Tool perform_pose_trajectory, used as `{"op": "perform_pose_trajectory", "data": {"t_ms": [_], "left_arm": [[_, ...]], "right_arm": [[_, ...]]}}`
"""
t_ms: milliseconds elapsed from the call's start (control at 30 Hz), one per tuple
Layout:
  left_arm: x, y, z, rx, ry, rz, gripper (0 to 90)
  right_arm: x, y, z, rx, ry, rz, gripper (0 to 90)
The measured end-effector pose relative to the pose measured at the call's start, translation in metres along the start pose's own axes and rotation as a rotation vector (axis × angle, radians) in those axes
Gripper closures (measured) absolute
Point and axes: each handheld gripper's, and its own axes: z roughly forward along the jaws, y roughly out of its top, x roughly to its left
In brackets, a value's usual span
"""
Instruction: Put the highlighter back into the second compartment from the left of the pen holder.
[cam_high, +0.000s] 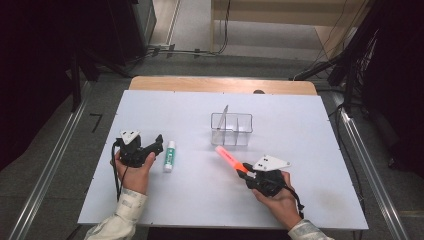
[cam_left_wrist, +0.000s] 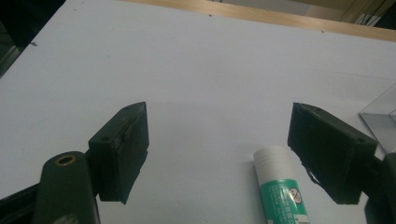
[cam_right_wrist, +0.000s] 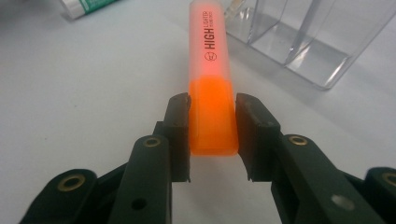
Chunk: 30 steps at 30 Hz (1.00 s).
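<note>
Orange highlighter (cam_right_wrist: 211, 93) is sitting clamped at its rear end between the jaws of the right gripper (cam_right_wrist: 212, 135), its capped end angling up-left over the white table (cam_high: 300, 125) toward the clear divided organizer (cam_high: 231, 129), which is standing just beyond it. Well apart to the left, the left gripper (cam_high: 159, 142) is resting with jaws spread wide and empty, a green-and-white glue stick (cam_high: 170, 155) lying just beside it.
</note>
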Motion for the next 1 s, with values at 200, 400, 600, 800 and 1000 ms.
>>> {"op": "perform_pose_trajectory", "data": {"t_ms": [200,400,600,800,1000], "left_arm": [[-0.001,0.0,0.0,-0.003,0.002,0.0,20.7],[-0.001,0.0,0.0,-0.001,0.003,0.0,20.7],[-0.001,0.0,0.001,-0.001,0.003,0.0,20.7],[-0.001,0.0,0.001,-0.004,0.002,-0.003,20.7],[0.0,0.0,0.001,-0.001,0.002,-0.003,20.7]], "right_arm": [[-0.007,0.009,-0.014,-0.031,-0.017,0.017,64.9],[-0.014,0.016,-0.024,-0.063,-0.028,0.033,64.9],[-0.023,0.029,-0.035,-0.092,-0.056,0.038,64.9],[-0.04,0.05,-0.036,-0.083,-0.097,0.037,64.8],[-0.054,0.063,-0.023,-0.029,-0.112,0.037,64.8]]}}
